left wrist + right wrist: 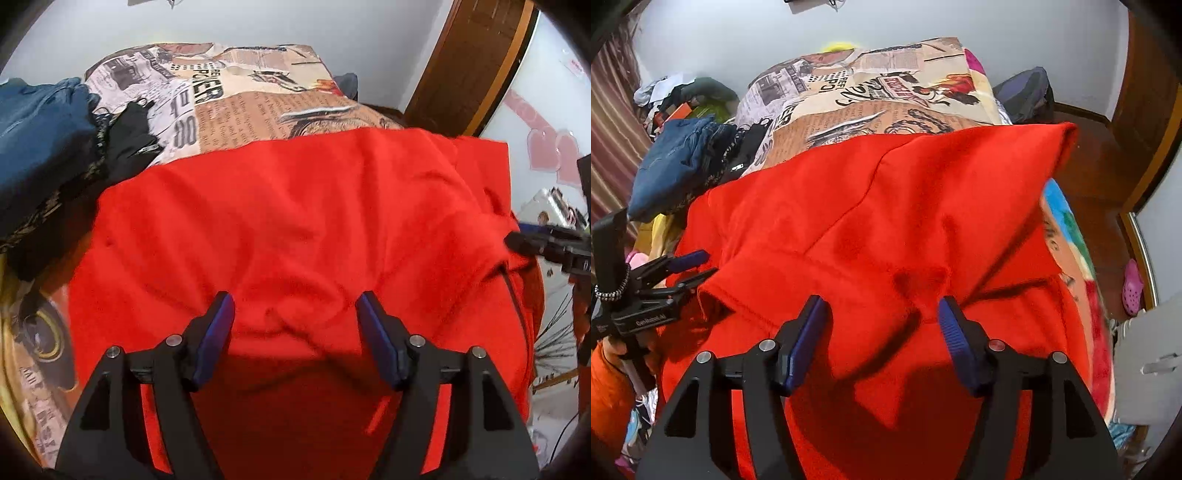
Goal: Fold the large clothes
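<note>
Red garment (295, 221): spread over the printed bedcover (258, 99), filling frame centre. My left gripper (295, 314): jaws wide apart, holding nothing, above the cloth. My right gripper (882, 317): likewise spread, empty. Blue jeans (40, 136): upper left.

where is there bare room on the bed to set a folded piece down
The clearest free patch is the printed bedspread beyond the far edge of the red garment, up to the wall. A narrower strip of bedspread shows along the garment's right side. The left is crowded: blue jeans and a black item are piled there.
</note>
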